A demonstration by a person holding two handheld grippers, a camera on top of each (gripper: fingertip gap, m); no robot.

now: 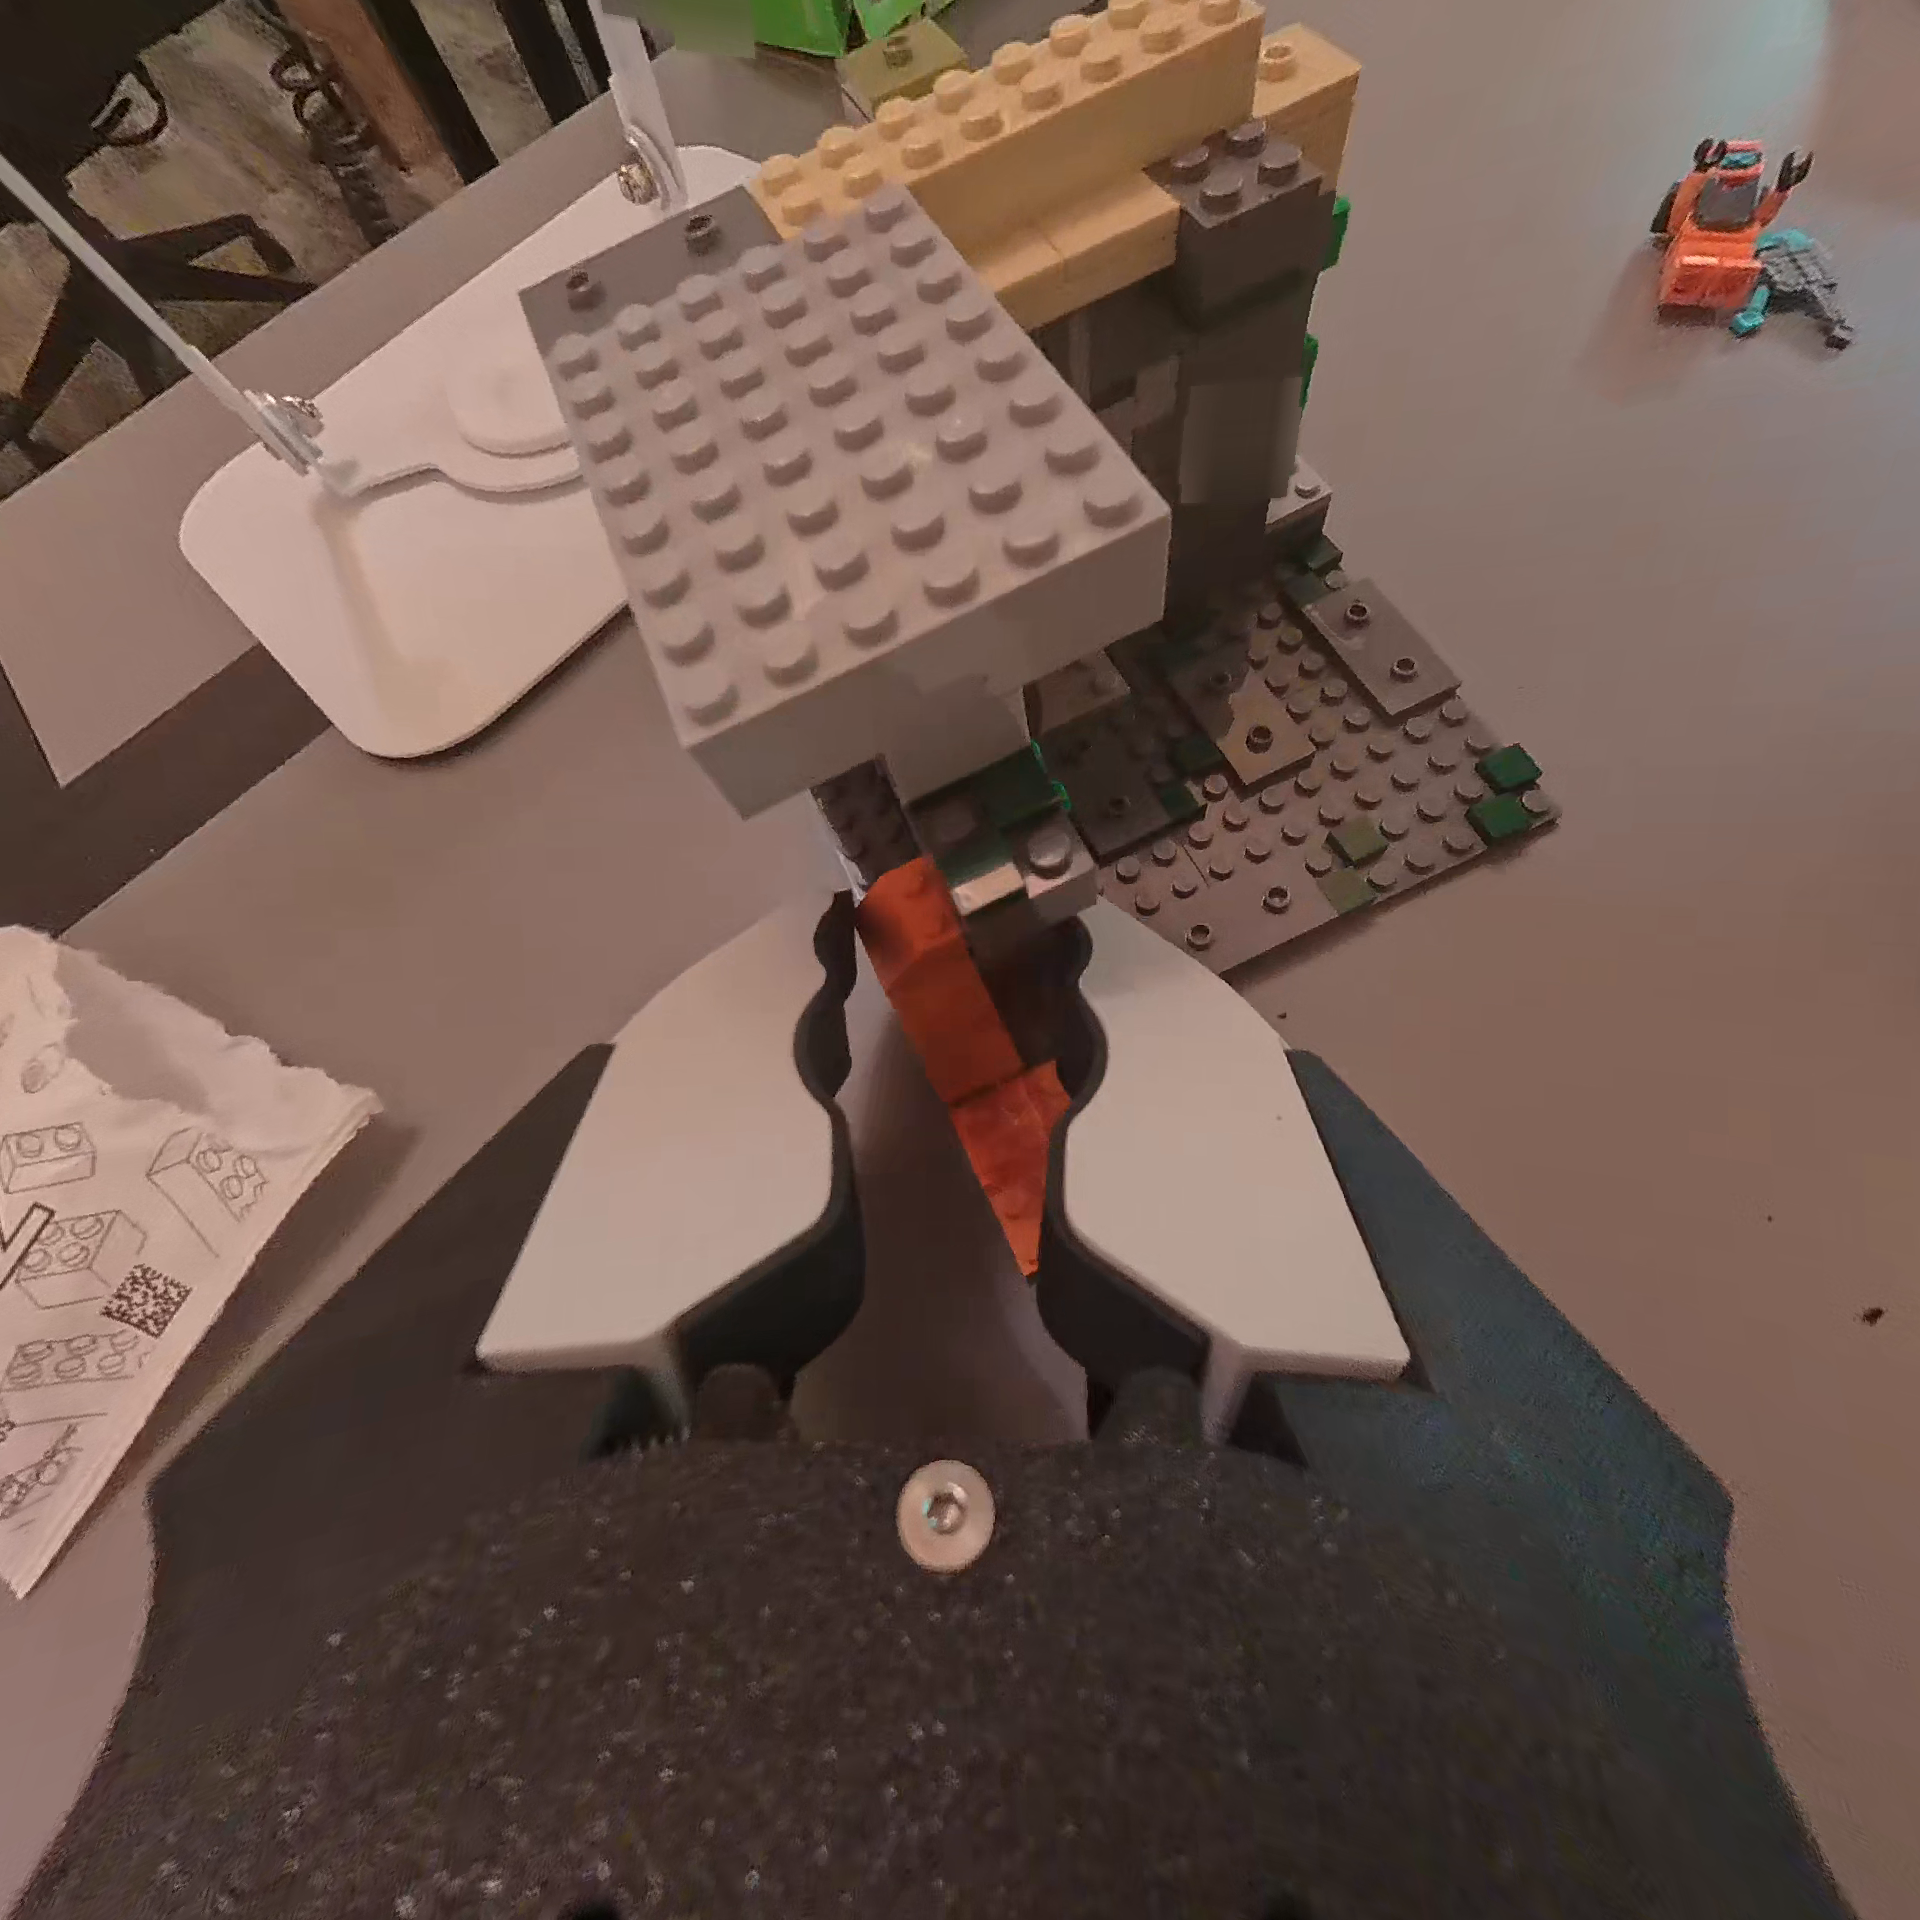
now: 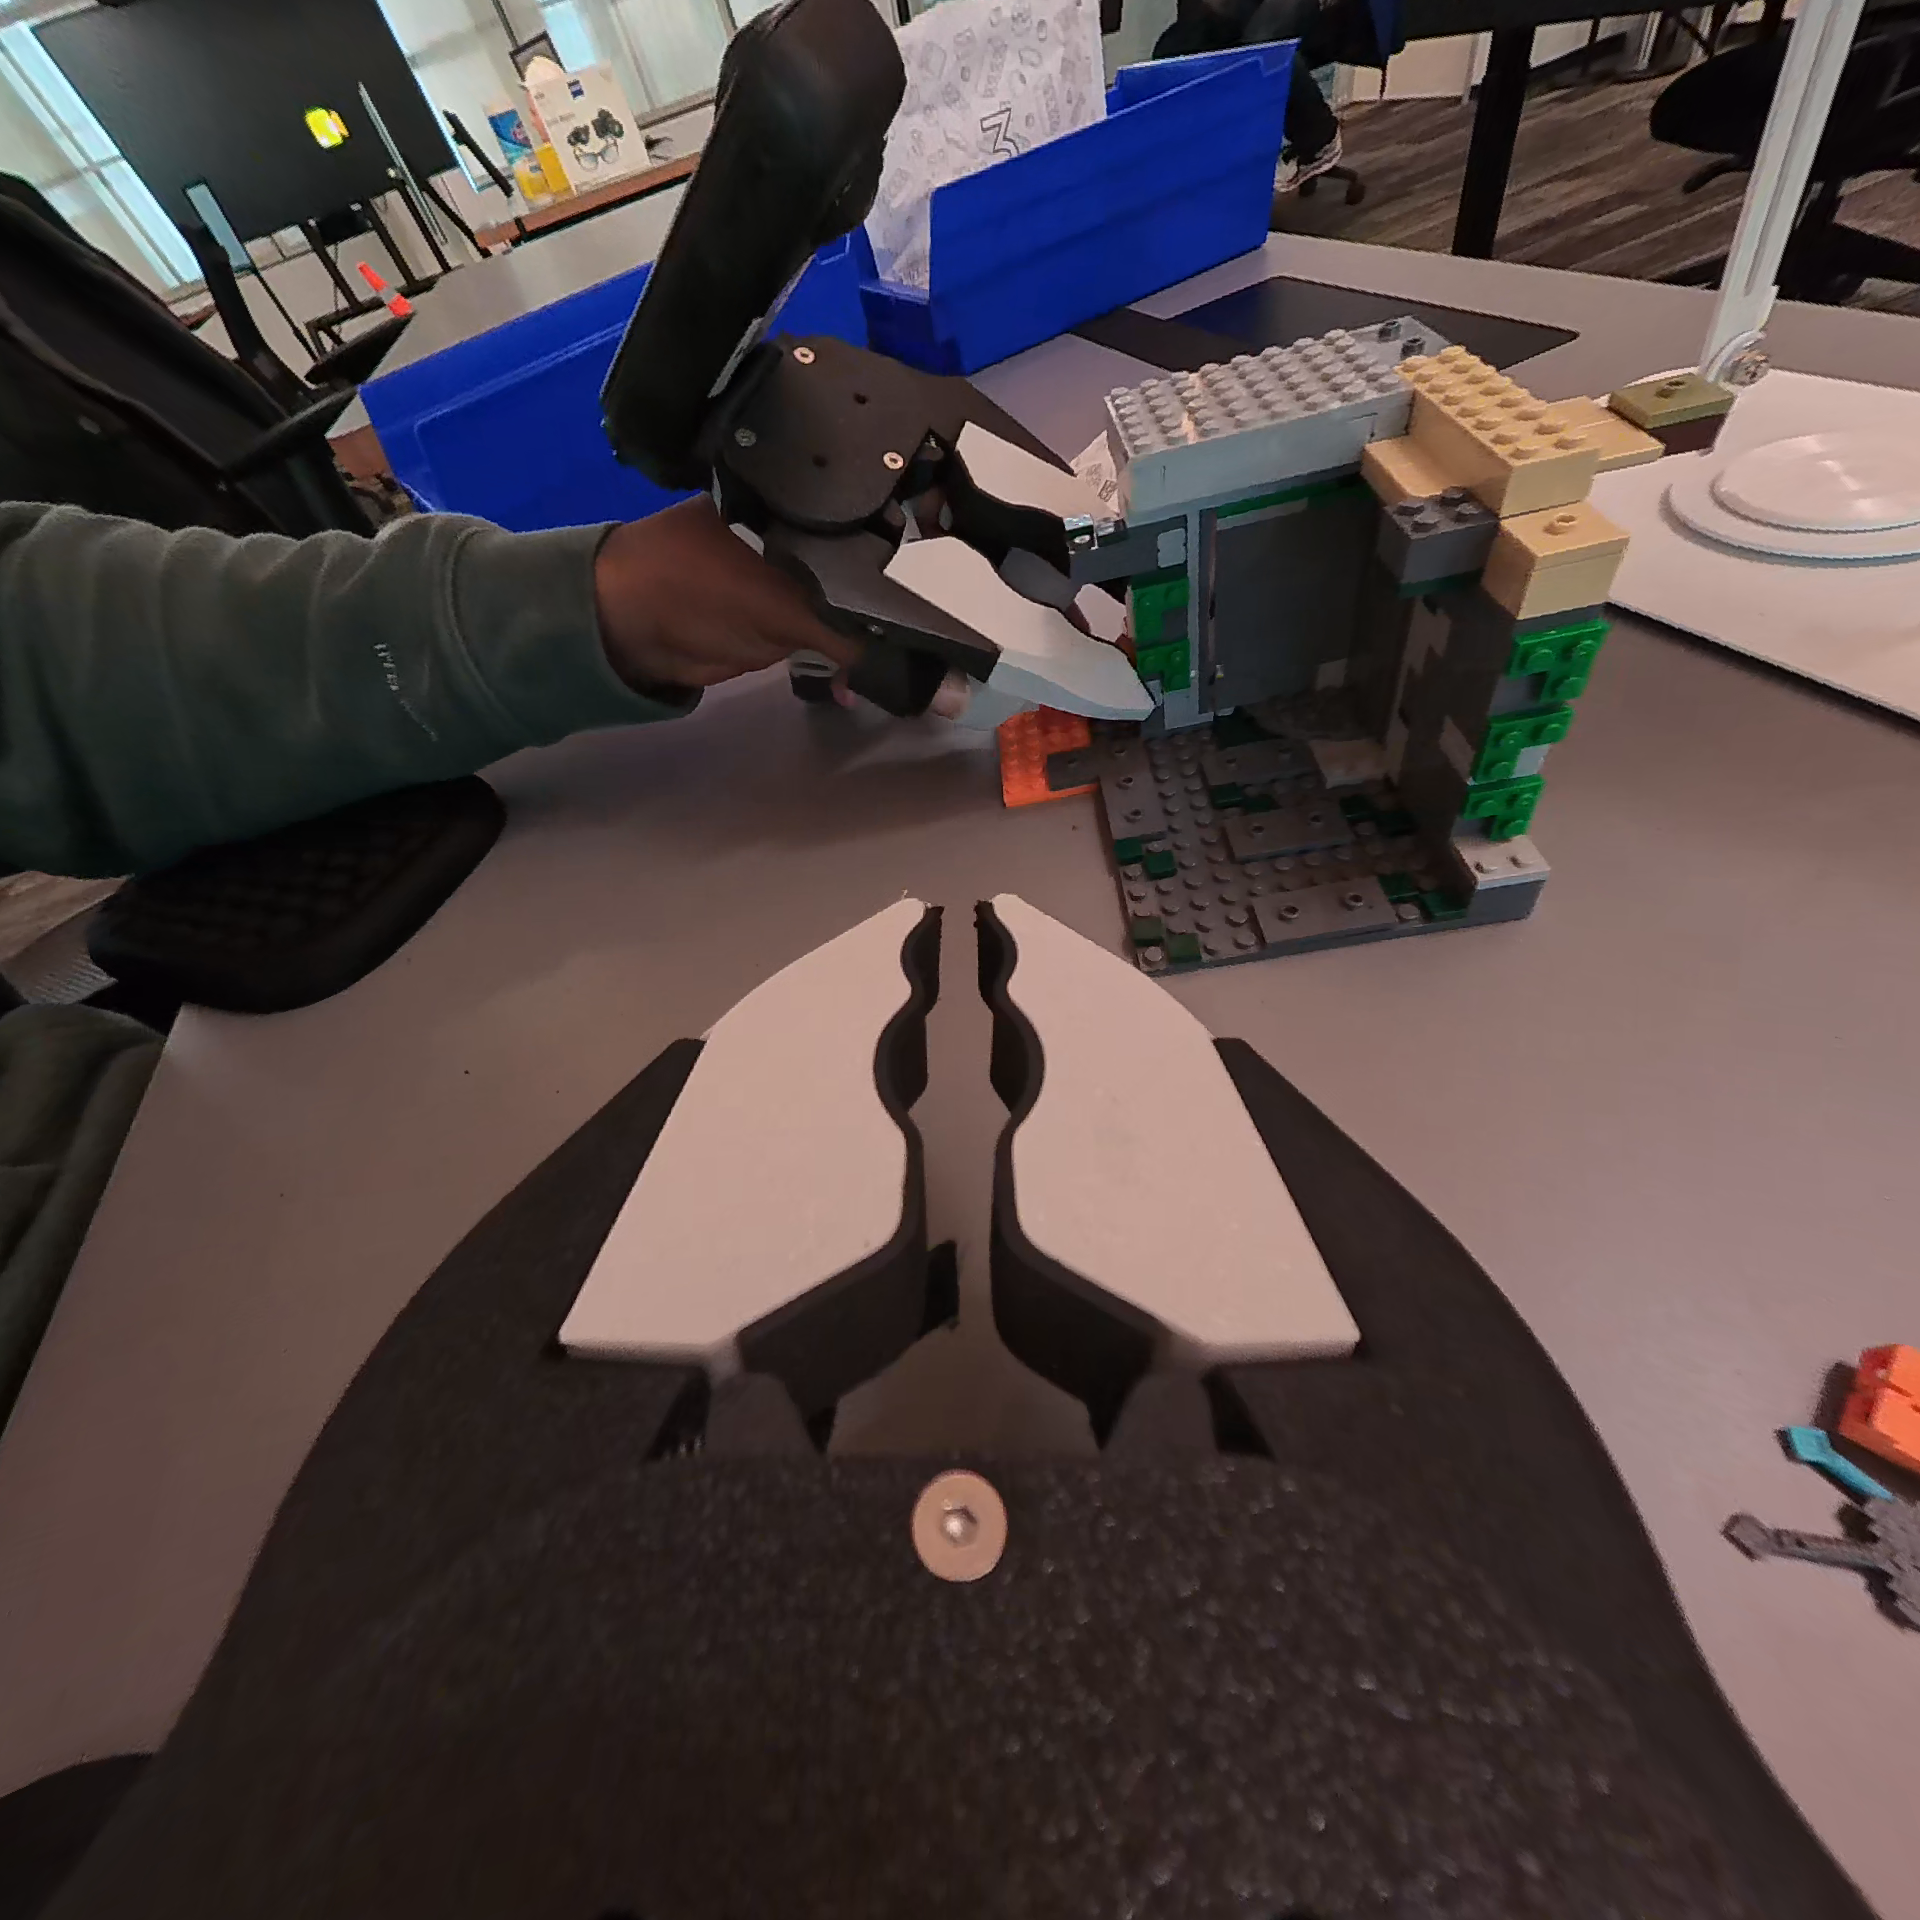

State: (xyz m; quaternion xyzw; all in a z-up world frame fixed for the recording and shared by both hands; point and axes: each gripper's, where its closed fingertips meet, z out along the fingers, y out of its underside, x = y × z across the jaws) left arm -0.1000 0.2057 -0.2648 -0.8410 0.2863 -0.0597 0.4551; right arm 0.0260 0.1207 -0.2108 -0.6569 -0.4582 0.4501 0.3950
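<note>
Grey brick building (image 2: pixel 1320 582), tan, green accents

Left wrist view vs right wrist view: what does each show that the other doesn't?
Only left wrist: torn paper with brick drawings beside the left gripper, whose fingers flank the build's orange bricks; contact unclear.

Only right wrist: blue bins, monitor, a person's sleeve, the right gripper nearly closed, holding nothing.

Both: brick building with grey studded roof, tan bricks, white stand base, small orange figure.

grey table (image 2: pixel 623 935), dark monitor (image 2: pixel 208 114), office chairs (image 2: pixel 1766 104)
</note>
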